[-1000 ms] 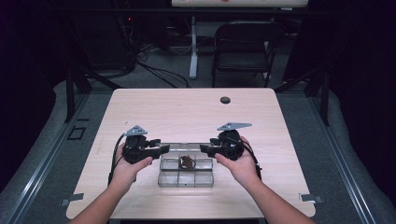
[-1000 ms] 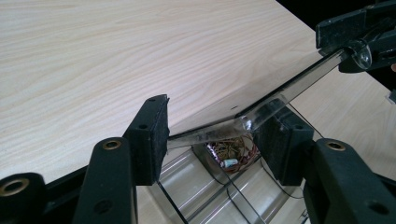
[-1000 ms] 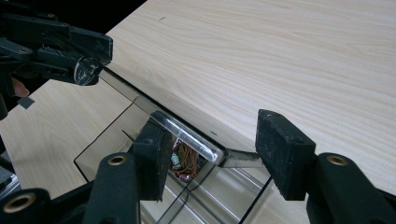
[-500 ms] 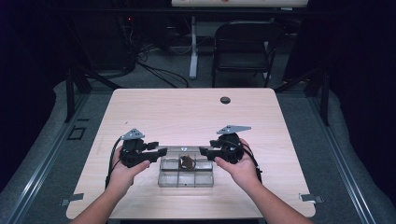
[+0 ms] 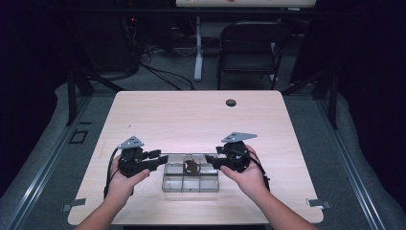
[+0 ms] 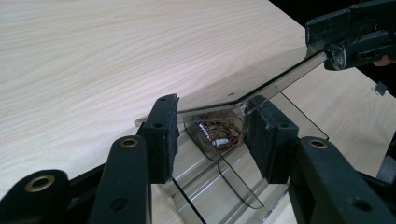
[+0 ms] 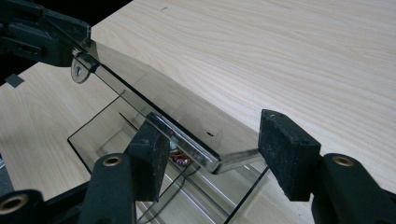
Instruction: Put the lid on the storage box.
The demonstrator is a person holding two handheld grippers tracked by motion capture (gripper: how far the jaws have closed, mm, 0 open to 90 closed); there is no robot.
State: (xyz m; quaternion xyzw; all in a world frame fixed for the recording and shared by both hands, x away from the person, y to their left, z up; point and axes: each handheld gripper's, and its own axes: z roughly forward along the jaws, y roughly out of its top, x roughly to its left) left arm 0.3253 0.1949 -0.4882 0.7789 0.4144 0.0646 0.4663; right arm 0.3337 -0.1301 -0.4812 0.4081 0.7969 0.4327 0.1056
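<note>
1. I am working at the clear box (image 5: 167,188), which is sitting near the front edge of the counter (image 5: 191,120), with a small brown tangle (image 5: 192,166) lying in its middle compartment at the back.
2. I am bringing both grippers to the clear lid (image 5: 186,154), which is stretching between them along the box's far side and seems to be raised off it.
3. My left gripper (image 5: 160,160) has just been closing, with the lid's end between its jaws. In the left gripper view its pads (image 6: 164,135) are sitting right at the lid's (image 6: 261,79) corners, but I cannot tell whether they are pressing yet.
4. My right gripper (image 5: 213,160) is standing spread around the other end. In the right gripper view 1 pad (image 7: 149,154) is lying against the lid's edge and the other pad (image 7: 289,154) is hanging well apart from it.
5. To do this well, I am judging that the right jaws need to be closing squarely on the lid's end before anything is lifted.
6. I am aiming to keep both hands level and matched, because a 1-sided pinch could be twisting the thin plate or letting it slip.
7. I am also minding the box below, since dragging it could be shaking the brown tangle out of its compartment.
</note>
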